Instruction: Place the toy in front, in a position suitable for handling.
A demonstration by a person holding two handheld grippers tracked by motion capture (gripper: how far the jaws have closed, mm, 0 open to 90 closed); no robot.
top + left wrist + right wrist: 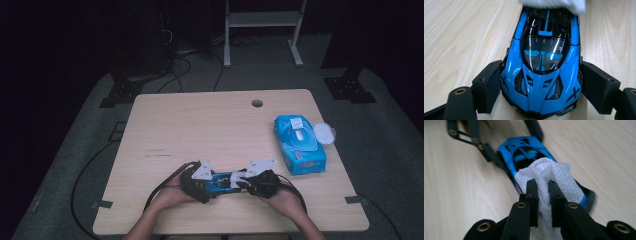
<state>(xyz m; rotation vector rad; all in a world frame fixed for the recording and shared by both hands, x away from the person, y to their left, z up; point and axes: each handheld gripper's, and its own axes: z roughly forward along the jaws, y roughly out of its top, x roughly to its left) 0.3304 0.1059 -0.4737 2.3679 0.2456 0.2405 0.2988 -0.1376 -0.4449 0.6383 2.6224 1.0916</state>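
Observation:
A glossy blue and black toy car rests on the wooden table near its front edge, and from above I see the car between both hands. My left gripper is shut on the car's nose end, one black jaw pressed against each side. My right gripper is shut on a white textured wipe, which lies bunched over the car's other end. The wipe's edge shows at the top of the left gripper view. The two grippers face each other across the car.
A blue pack of wipes lies at the table's right side with its white lid flipped open. A round cable hole sits near the far edge. Cables trail off the front edge. A white frame stands on the floor beyond.

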